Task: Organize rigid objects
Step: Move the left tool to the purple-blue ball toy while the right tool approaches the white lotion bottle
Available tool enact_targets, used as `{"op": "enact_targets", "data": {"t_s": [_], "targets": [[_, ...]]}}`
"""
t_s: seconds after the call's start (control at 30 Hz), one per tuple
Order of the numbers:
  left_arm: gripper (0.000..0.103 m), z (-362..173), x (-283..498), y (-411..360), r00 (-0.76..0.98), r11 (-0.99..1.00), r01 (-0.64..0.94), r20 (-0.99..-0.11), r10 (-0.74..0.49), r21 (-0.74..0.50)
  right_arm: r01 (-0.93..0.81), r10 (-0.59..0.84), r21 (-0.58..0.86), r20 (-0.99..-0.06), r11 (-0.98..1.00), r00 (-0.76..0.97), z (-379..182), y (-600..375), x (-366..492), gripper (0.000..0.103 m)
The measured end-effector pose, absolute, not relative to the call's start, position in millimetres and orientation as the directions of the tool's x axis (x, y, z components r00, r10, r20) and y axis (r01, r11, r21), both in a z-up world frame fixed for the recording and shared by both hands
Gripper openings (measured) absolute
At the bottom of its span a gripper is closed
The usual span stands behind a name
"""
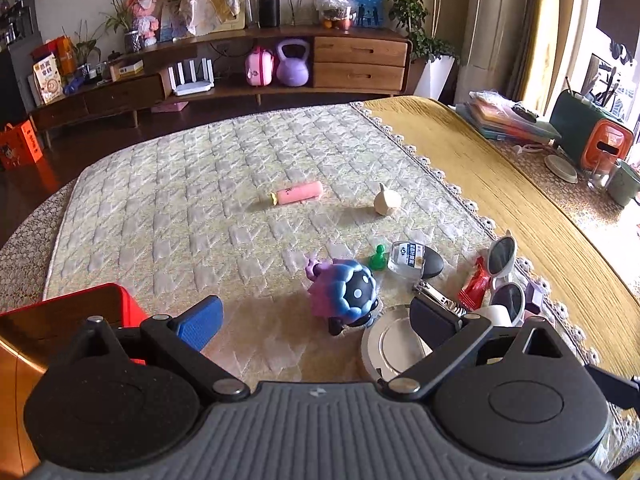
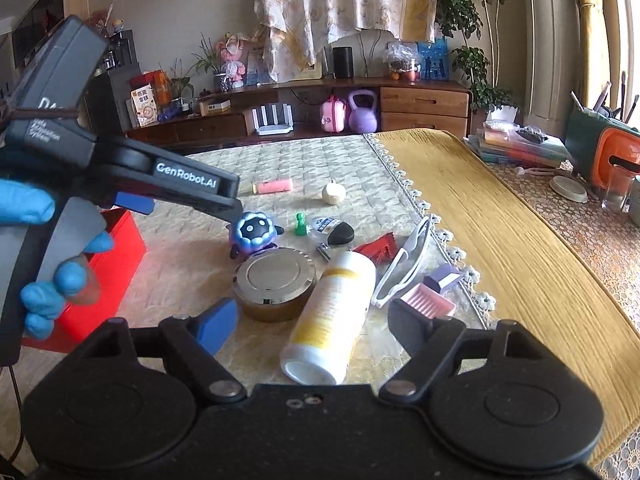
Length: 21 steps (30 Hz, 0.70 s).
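Right wrist view: right tool (image 2: 312,320) released astride white bottle (image 2: 328,316), jar (image 2: 274,286) and sunglasses (image 2: 404,260) crowding it.

A purple kettlebell (image 1: 292,65) stands beside a pink case (image 1: 259,67).

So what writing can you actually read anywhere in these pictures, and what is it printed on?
"GenRobot.AI": white letters on the arm of the left gripper, seen from the right wrist.
Lettering on the grey body above it: too blurred to read.
Label on the small clear bottle: print too small.
Snack box on the low cabinet: characters too small.
White and yellow bottle: no legible text.
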<state>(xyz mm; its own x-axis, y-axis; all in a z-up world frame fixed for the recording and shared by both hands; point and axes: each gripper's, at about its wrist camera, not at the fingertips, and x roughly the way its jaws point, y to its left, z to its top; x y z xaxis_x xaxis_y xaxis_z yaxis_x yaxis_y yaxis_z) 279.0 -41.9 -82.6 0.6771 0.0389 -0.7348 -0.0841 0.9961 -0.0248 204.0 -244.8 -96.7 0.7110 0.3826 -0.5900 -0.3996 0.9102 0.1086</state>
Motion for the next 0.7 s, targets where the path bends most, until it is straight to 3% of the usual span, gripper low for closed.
{"op": "enact_targets", "data": {"t_s": [0.7], "targets": [[0.099, -134, 357, -42, 0.563, 0.980, -0.168, -0.826, 0.009, -0.103, -0.366, 0.333, 0.095, -0.664, 0.926, 0.669, -127, -229, 240, 0.070]]}}
